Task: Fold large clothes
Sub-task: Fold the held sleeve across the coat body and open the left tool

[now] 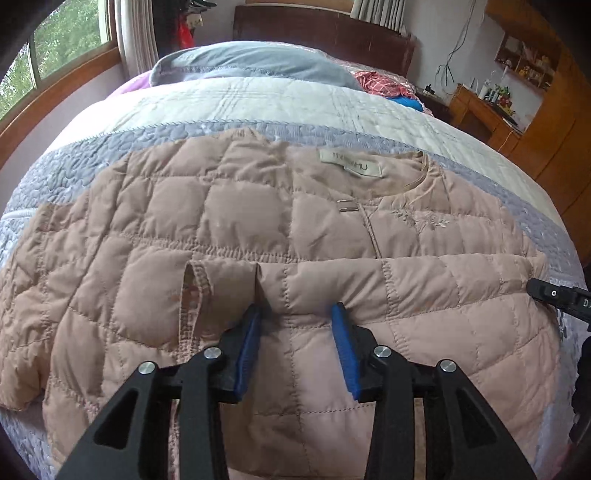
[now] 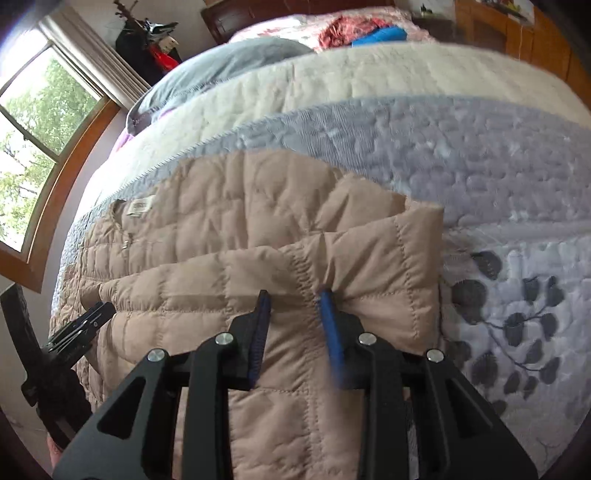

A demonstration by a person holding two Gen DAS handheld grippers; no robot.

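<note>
A beige quilted jacket lies spread on the bed, collar and label toward the far side. A sleeve is folded across its front. My left gripper stands over the sleeve's cuff end, blue pads apart, with puckered fabric between them but not pinched: open. In the right wrist view the jacket fills the left half. My right gripper is shut on a thick fold of it near the folded edge. The left gripper's fingers show at the lower left there.
The jacket rests on a grey-and-white quilted bedspread with a leaf pattern to the right. A blue-grey pillow and a dark headboard lie beyond. A window is at the left, a wooden desk at the right.
</note>
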